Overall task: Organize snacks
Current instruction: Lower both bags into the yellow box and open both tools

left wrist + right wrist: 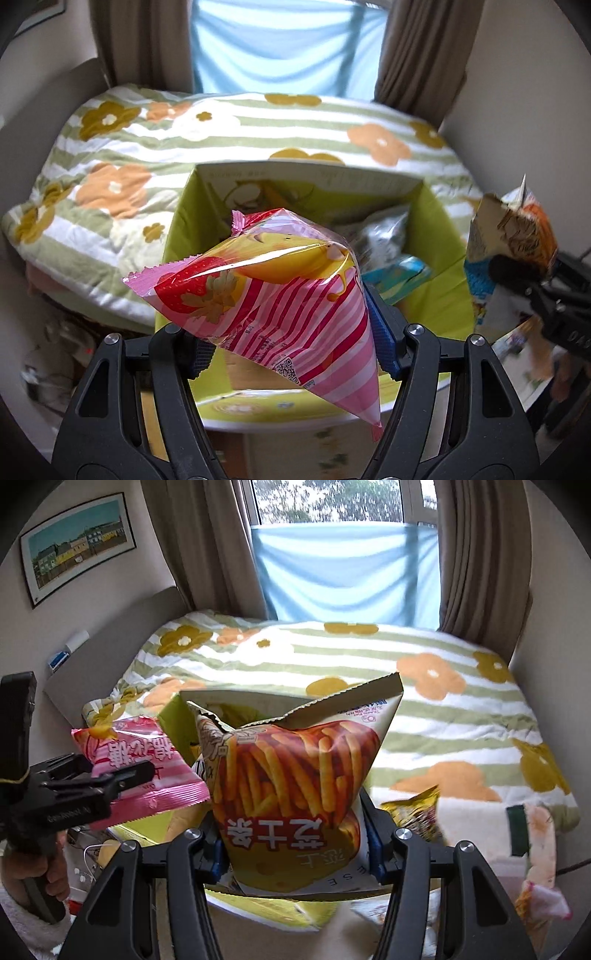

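My left gripper (pixel 295 343) is shut on a pink striped snack bag (pixel 273 295) and holds it above the open green cardboard box (pixel 439 229). A silver packet (pixel 384 236) and a blue packet (pixel 399 277) lie inside the box. My right gripper (pixel 295 842) is shut on an orange cheese-stick snack bag (pixel 291 786), held over the box (pixel 173 723). In the left wrist view the right gripper (pixel 517 280) with its bag (pixel 517 229) is at the right. In the right wrist view the left gripper (pixel 122 775) with the pink bag (pixel 155 775) is at the left.
A bed with a floral green-striped blanket (pixel 424 716) lies behind the box. More snack packets (pixel 417 812) lie at the right near the bed's edge. Curtains (pixel 199 554) and a window are at the back. Clutter lies on the floor at lower left (pixel 55 354).
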The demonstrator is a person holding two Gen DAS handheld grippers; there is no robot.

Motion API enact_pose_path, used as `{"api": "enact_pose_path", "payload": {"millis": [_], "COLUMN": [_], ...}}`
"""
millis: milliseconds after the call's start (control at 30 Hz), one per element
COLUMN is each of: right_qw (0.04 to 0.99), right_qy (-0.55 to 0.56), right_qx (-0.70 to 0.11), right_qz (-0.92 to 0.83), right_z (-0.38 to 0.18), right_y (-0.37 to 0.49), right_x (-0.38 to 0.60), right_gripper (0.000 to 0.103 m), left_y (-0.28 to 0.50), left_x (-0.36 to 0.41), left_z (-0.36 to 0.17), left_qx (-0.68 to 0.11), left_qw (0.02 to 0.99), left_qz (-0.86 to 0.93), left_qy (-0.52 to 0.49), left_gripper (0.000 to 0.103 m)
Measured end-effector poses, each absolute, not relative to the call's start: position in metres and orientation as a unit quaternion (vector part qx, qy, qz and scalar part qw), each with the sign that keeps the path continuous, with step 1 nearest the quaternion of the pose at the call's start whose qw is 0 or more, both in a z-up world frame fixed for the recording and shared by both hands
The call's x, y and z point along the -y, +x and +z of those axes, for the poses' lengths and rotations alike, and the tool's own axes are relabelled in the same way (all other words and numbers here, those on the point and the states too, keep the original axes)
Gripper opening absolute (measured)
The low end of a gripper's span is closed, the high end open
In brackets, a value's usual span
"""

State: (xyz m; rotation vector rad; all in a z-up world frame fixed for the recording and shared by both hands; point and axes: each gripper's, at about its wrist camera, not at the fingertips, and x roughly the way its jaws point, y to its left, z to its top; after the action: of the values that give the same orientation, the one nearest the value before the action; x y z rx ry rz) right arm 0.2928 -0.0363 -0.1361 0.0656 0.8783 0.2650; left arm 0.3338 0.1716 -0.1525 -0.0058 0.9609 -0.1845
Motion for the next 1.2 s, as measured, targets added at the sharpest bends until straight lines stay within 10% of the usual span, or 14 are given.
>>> {"api": "enact_pose_path", "payload": {"millis": [233, 333, 833, 1000, 1200], "right_qw": [0.879, 0.875, 0.863, 0.858, 0.861], "right_qy": [0.031, 0.029, 0.027, 0.036, 0.020], "right_qx": [-0.460, -0.467, -0.485, -0.484, -0.477], "right_qz": [0.121, 0.126, 0.141, 0.170, 0.174], "right_z": [-0.156, -0.162, -0.174, -0.179, -0.183], "right_y": [0.303, 0.308, 0.319, 0.318, 0.307], "right_x": [0.023, 0.020, 0.010, 0.003, -0.005], "right_gripper": [0.053, 0.053, 0.054, 0.099, 0.100], "left_y": [0.334, 0.331, 0.308, 0.302, 0.294], "left_x": [-0.160, -0.159, -0.195, -0.197, -0.198], "left_z": [-0.177, -0.178, -0.166, -0.162, -0.161], "left_qx": [-0.469, -0.472, -0.476, -0.472, -0.473], "left_qw": [0.877, 0.875, 0.878, 0.880, 0.880], "left_qz": [-0.095, -0.093, -0.053, -0.047, -0.045], "left_qy": [0.052, 0.053, -0.012, -0.020, -0.019], "left_gripper": [0.073, 0.102, 0.103, 0.103, 0.103]}}
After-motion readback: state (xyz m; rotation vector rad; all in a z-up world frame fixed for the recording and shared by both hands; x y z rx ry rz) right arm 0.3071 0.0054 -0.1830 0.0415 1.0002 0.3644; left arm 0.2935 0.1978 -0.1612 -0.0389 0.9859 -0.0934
